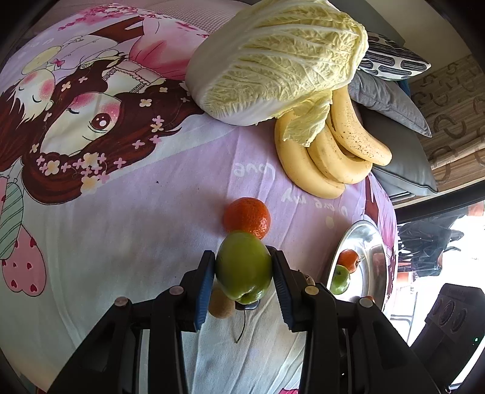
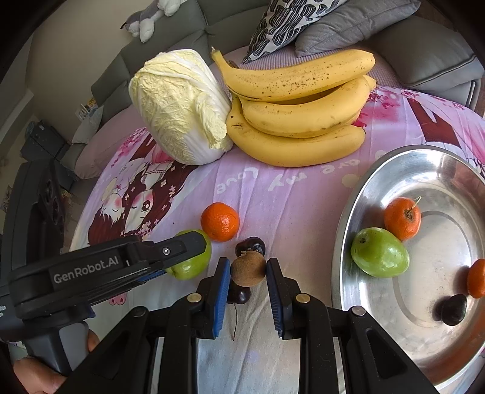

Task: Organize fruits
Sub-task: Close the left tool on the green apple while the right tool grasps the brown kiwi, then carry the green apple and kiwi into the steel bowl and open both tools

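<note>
My left gripper (image 1: 244,269) is shut on a green fruit (image 1: 244,268), held just above the cloth in front of a mandarin (image 1: 247,219). The right wrist view shows that gripper (image 2: 169,253) from the side, still on the green fruit (image 2: 192,263). Between the blue pads of my right gripper (image 2: 248,269) sits a small brown fruit (image 2: 248,269), and the gripper is shut on it. A mandarin (image 2: 220,222) and two dark cherries (image 2: 250,245) lie near it. The steel plate (image 2: 379,169) at right holds a green fruit (image 2: 379,253), two mandarins (image 2: 402,217) and a cherry (image 2: 453,309).
A napa cabbage (image 2: 178,112) and a bunch of bananas (image 2: 300,106) lie at the back of the pink cartoon cloth (image 2: 297,194). Grey and patterned cushions (image 2: 357,21) sit behind them. Another brown fruit (image 1: 221,304) lies under the left gripper. A hand (image 2: 36,375) grips the left handle.
</note>
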The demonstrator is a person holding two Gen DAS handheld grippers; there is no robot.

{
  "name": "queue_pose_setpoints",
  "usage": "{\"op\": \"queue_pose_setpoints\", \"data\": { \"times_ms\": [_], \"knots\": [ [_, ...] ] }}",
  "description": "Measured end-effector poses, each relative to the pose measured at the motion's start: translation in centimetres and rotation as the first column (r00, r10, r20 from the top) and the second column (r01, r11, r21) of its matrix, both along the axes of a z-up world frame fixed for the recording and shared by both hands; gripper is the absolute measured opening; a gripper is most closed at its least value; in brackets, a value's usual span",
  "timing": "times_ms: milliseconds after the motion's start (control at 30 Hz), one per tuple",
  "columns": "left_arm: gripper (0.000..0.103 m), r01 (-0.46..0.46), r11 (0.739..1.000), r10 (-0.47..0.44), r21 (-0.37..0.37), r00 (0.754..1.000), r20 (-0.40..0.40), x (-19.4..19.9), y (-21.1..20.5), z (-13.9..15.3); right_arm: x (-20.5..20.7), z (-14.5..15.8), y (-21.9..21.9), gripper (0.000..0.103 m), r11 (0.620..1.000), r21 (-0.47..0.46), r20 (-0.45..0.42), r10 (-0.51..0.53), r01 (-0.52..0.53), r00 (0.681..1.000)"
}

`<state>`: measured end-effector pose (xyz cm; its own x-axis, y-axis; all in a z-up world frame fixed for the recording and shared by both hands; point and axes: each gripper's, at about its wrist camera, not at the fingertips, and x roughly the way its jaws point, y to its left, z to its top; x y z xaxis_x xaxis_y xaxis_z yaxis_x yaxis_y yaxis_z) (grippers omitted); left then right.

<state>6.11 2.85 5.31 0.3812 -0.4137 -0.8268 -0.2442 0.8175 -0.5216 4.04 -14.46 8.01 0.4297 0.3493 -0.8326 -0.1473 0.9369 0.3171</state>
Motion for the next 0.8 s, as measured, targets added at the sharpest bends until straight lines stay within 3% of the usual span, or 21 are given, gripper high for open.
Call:
{"op": "queue_pose_setpoints", "data": {
  "times_ms": [433,800],
  "knots": [
    [0.04,0.063,0.998,-0.063,0.016,0.997,0.039,-0.1,-3.5,1.4,-0.3,1.3,-5.9,0.027,0.992,0.023,0.027,-0.124,0.123,0.992],
    [0.04,0.173,0.984,-0.175,0.033,0.982,0.073,-0.2,-8.5,2.7,-0.8,1.9,-12.2,0.027,0.962,0.016,0.031,-0.271,0.271,0.962]
  ]
}}
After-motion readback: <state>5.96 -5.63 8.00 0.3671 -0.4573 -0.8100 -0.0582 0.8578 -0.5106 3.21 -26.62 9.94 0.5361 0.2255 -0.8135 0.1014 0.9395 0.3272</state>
